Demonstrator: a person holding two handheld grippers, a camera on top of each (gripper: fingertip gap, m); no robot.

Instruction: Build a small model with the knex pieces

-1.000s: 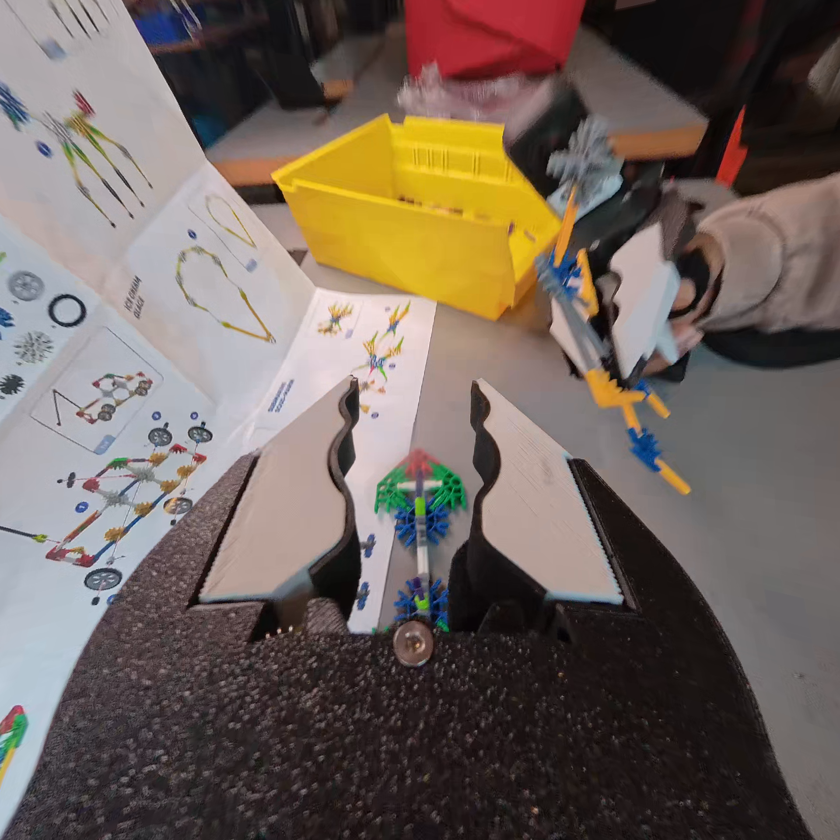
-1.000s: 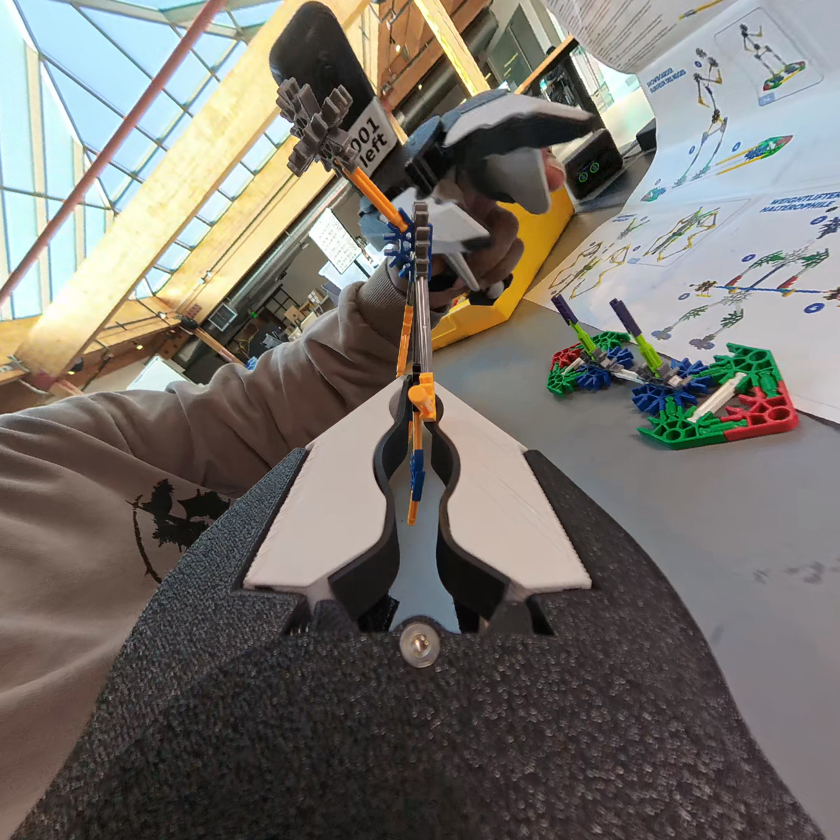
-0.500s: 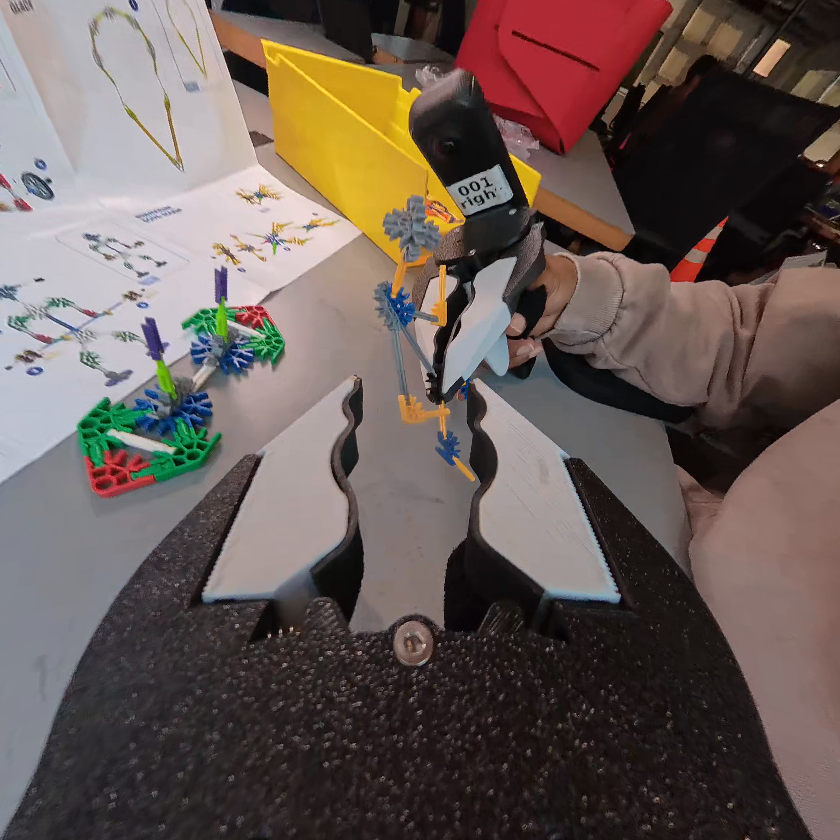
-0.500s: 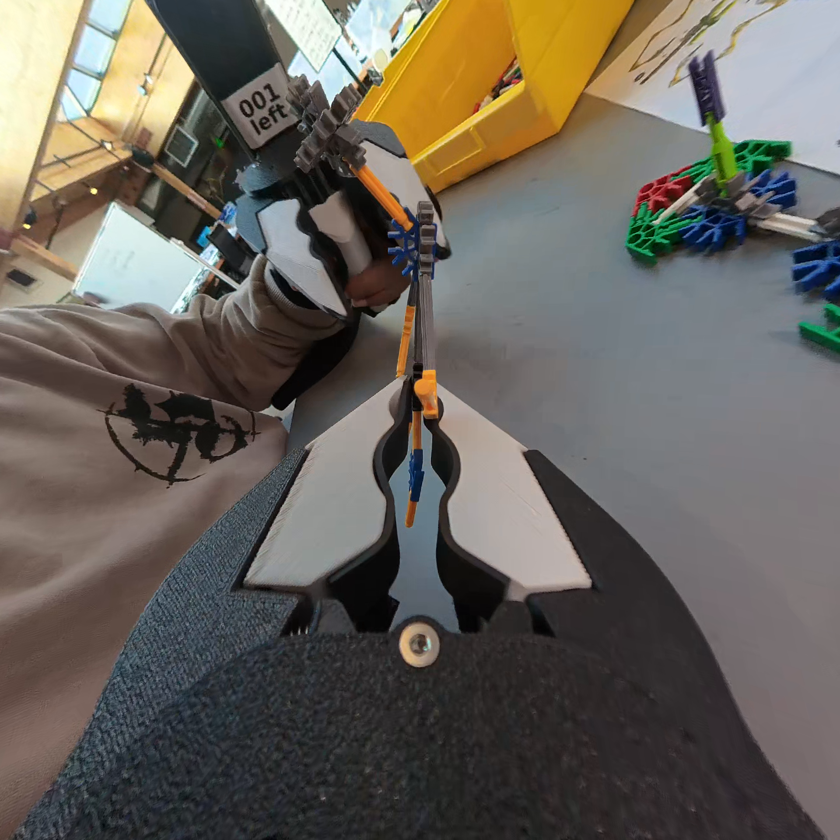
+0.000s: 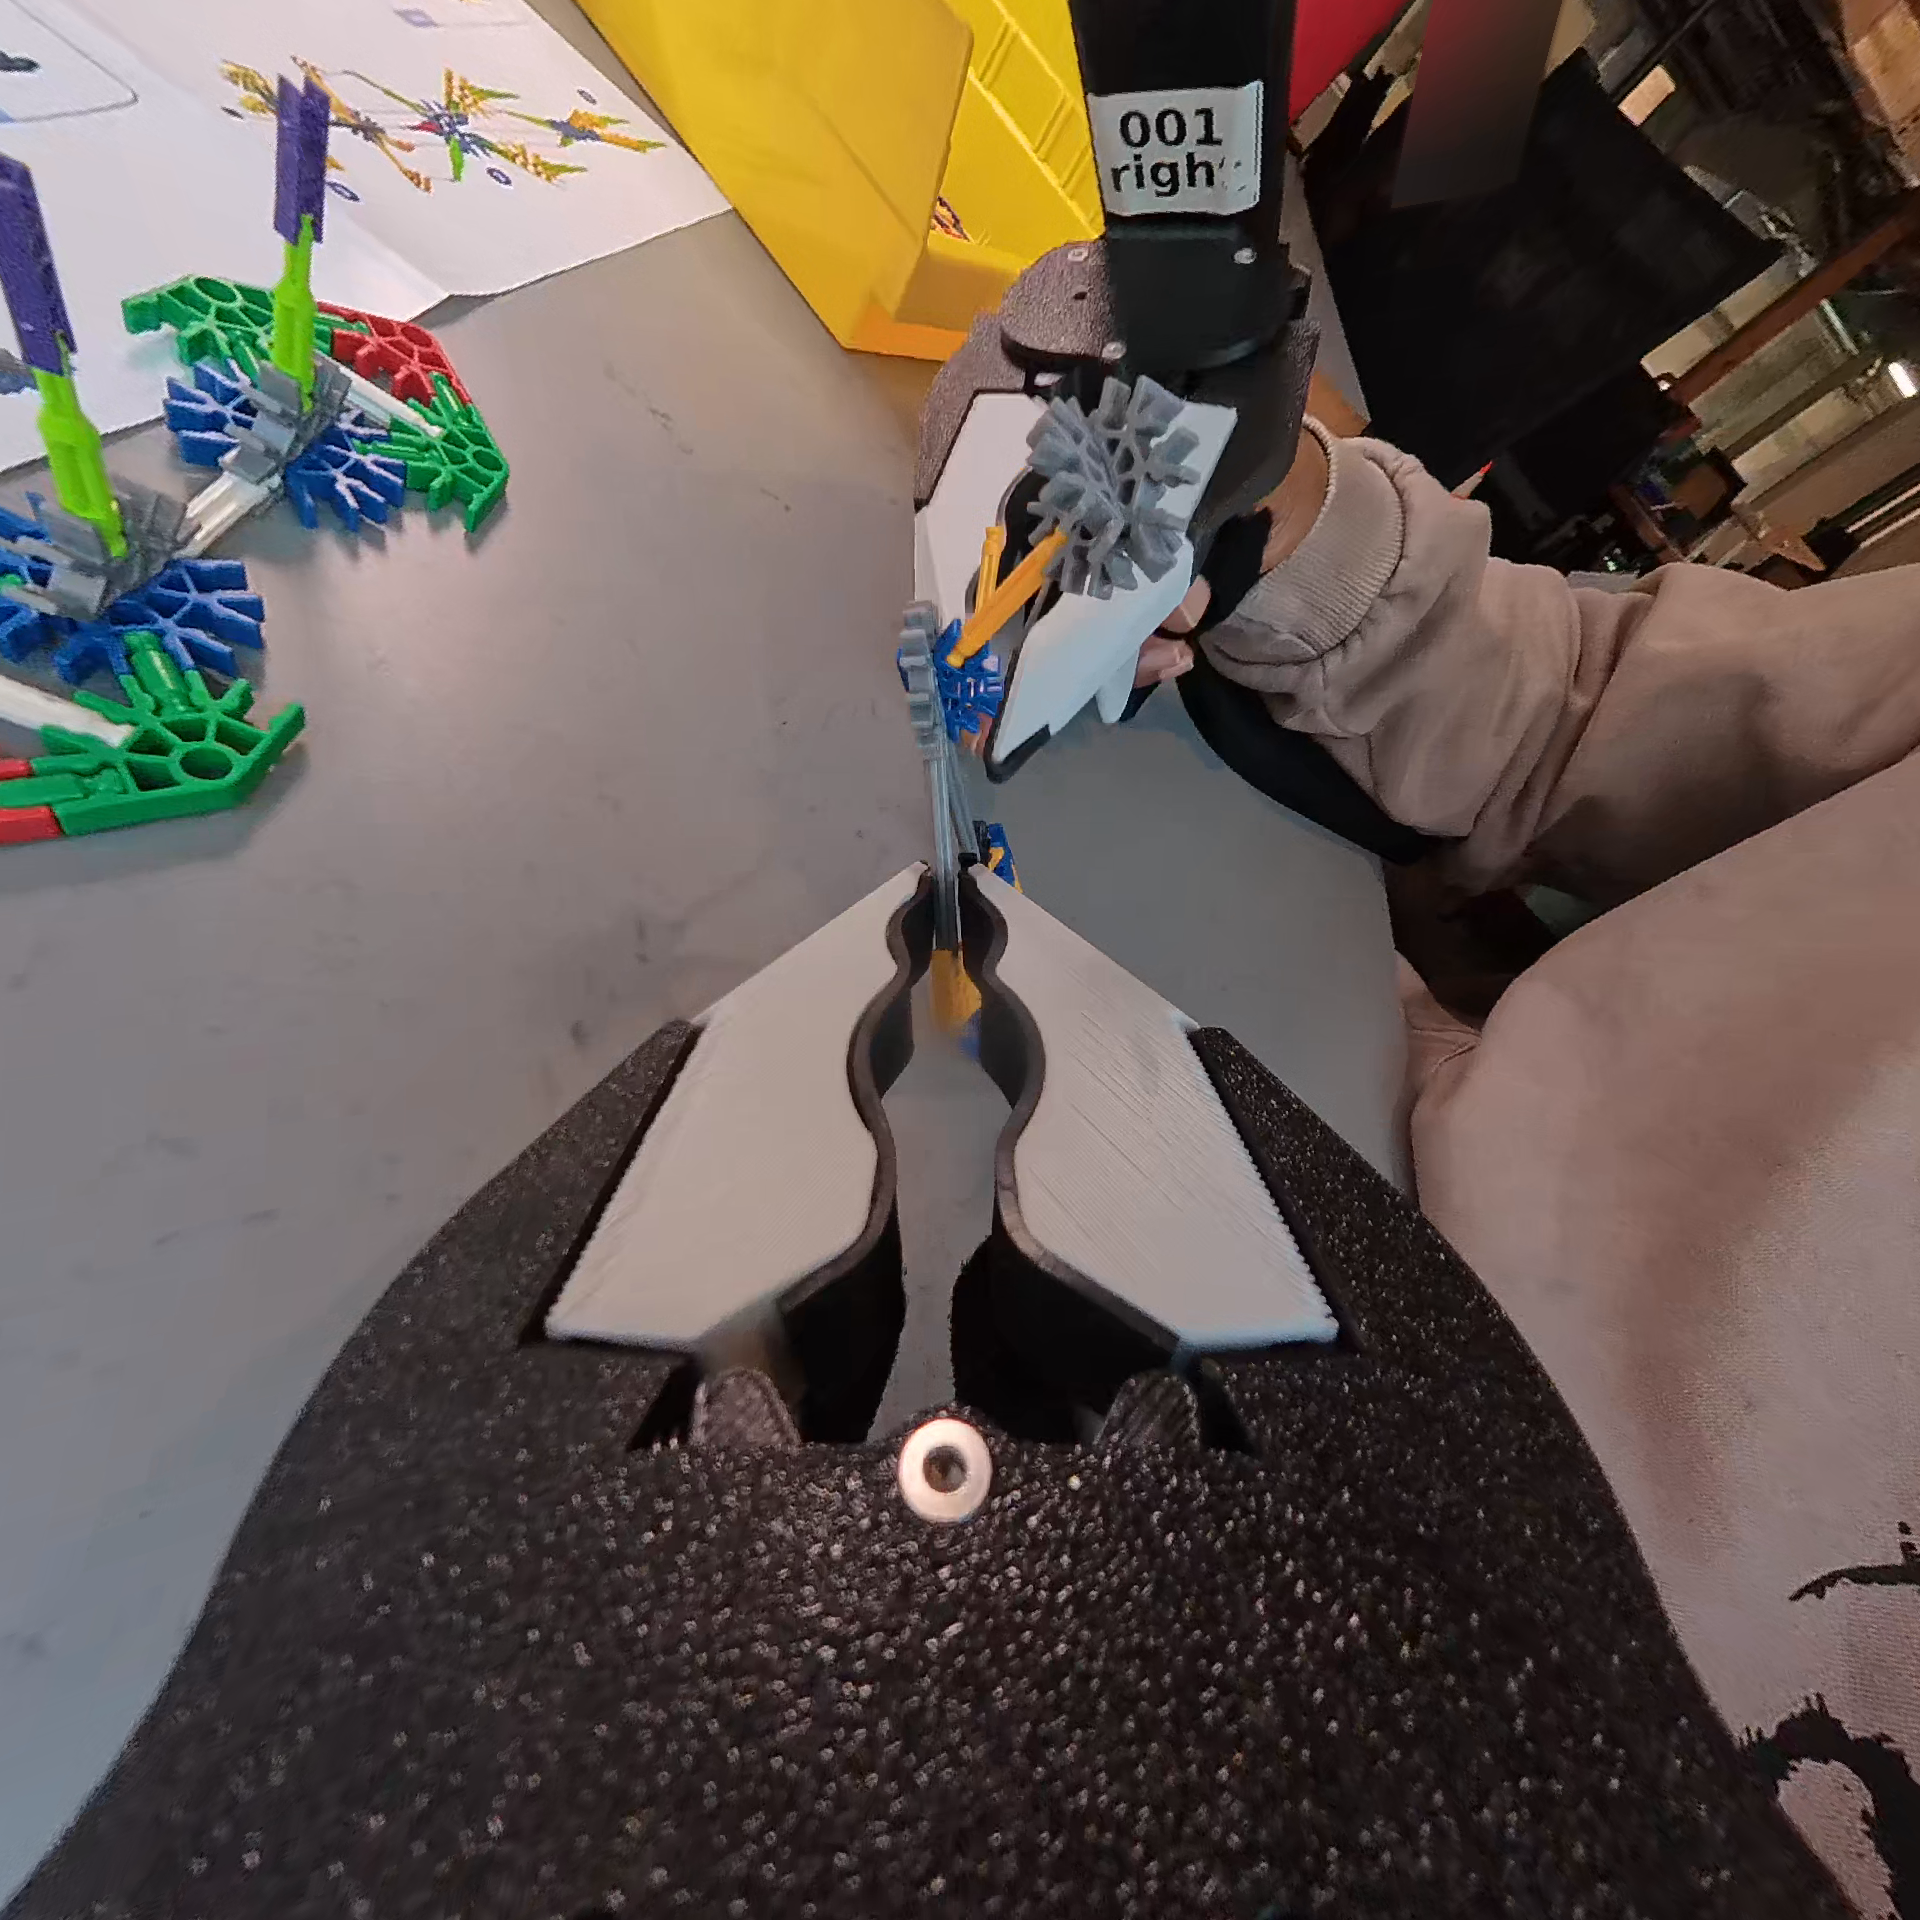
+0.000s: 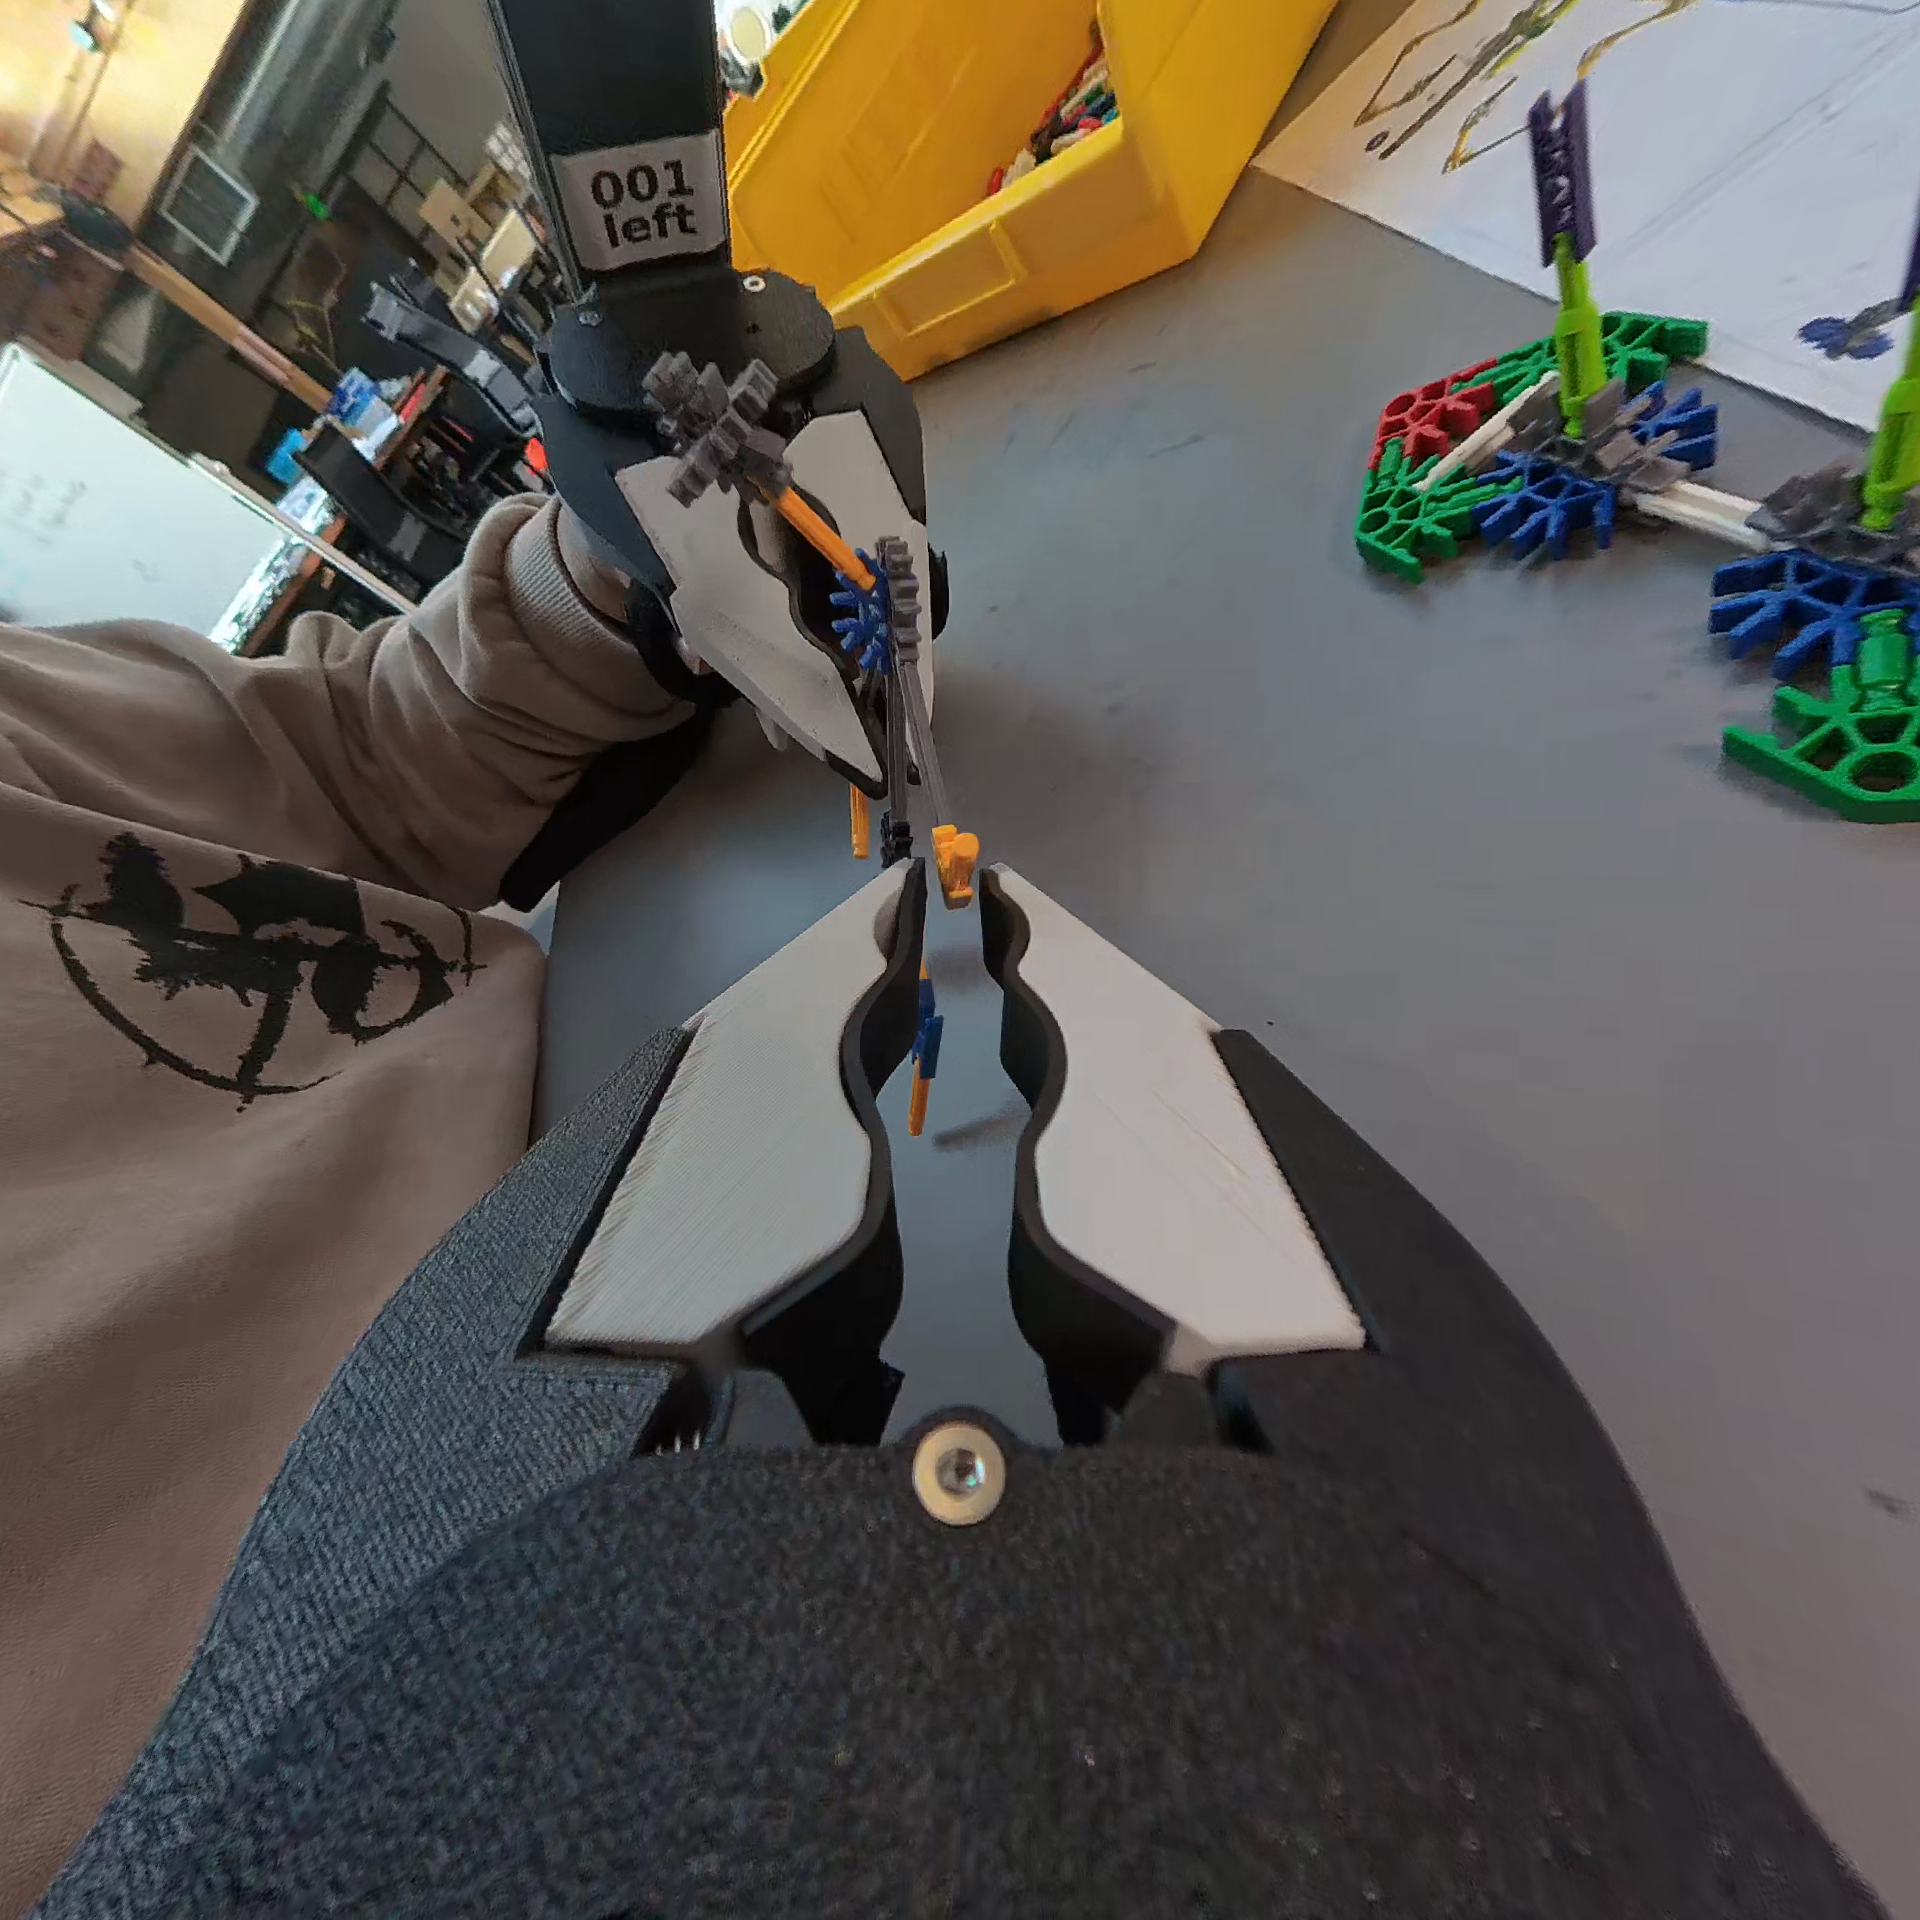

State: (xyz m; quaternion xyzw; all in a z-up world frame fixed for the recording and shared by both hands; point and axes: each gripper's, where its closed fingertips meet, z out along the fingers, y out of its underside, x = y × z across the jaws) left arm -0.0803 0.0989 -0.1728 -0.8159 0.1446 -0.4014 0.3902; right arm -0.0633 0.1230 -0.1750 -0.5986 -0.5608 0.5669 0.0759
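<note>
The left hand-held gripper (image 5: pixel 945 883) is clenched on the rod piece (image 5: pixel 940 758). The right hand-held gripper (image 6: pixel 951 883) stands slightly released around its yellow connector (image 6: pixel 953 854). At 10 o'clock a green model (image 5: pixel 208 623) lies on the surface (image 5: pixel 623 623); the yellow bin (image 5: pixel 831 156) is at 12. The left grip should be kept firm.

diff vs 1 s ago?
The left gripper, open and apart before, swung over to the right gripper and shut on the orange-grey-blue rod-and-connector assembly. The right gripper has eased open. The green-red-blue construction model stayed on the grey table.
</note>
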